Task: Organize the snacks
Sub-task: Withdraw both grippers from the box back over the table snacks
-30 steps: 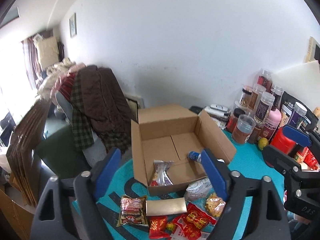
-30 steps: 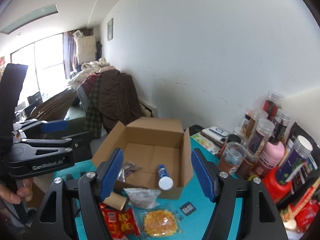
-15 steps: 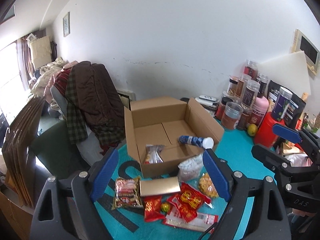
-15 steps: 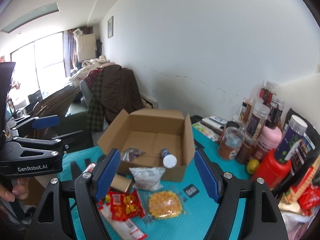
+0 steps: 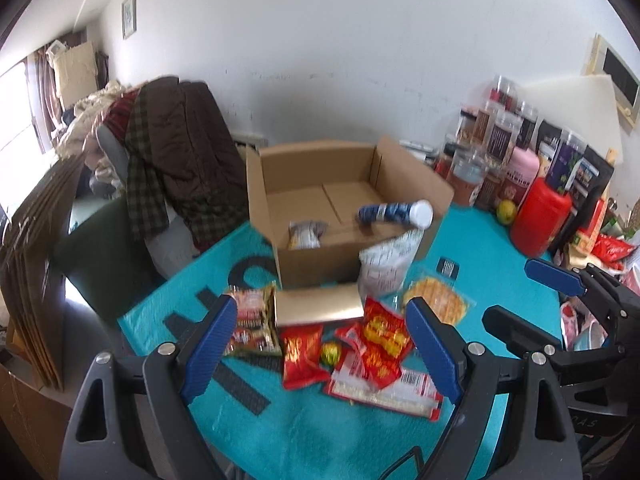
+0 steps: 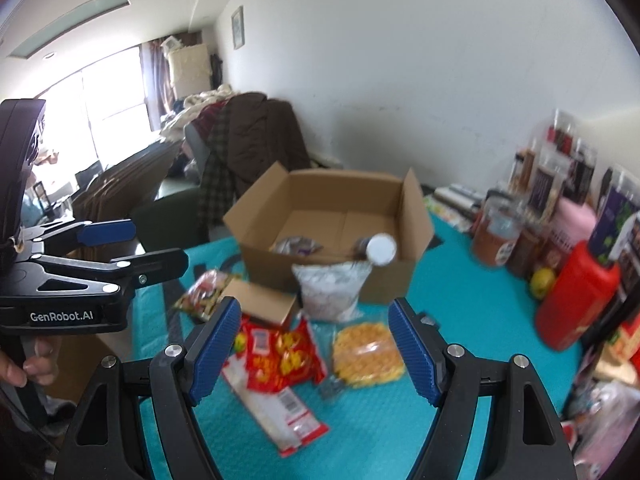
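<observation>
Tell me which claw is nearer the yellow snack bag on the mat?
Right. The right claw hangs open almost over the yellow snack bag; the left claw hangs open off to the bag's left, above the red packets.

On your table (image 5: pixel 320 440), the open box (image 5: pixel 316 268) sits far from you, a bottle (image 5: pixel 394 213) and a small packet (image 5: pixel 305 234) inside. Loose snack packets (image 5: pixel 380 344) lie near you, before the box. Jars (image 5: pixel 504 152) crowd the far right, and a draped chair (image 5: pixel 176 168) stands left.
</observation>
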`<state>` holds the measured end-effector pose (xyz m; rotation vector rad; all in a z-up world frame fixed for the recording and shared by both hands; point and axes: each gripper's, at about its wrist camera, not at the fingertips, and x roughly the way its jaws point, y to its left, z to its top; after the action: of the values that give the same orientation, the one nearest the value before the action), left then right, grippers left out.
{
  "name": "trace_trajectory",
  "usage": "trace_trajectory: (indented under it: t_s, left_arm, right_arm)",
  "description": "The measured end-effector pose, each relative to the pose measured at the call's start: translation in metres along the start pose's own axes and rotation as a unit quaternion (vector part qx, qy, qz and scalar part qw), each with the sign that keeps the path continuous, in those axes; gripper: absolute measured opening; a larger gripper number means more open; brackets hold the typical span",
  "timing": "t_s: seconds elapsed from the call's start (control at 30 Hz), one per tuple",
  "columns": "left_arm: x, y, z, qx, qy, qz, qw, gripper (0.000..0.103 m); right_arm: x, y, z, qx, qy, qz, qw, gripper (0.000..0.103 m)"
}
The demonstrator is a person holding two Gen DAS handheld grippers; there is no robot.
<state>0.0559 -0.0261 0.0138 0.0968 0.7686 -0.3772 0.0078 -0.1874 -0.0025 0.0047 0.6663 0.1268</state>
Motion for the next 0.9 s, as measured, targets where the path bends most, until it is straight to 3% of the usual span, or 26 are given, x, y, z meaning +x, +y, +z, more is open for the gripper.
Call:
trace_trajectory:
  t_s: [0.43,0.9]
  left_arm:
    - [0.047,0.009,-0.047,-0.014,0.073,0.000,0.9972,0.087]
    - [0.075,0.028,-0.078,-0.041,0.123,0.000,0.9916,0.087]
  right_arm:
    - [0.054,0.003,-0.058,0.011,0.087,0.045,0.995,0.077]
    - [0.104,0.019,-0.087,-0.022,0.154,0.076,0.985,0.077]
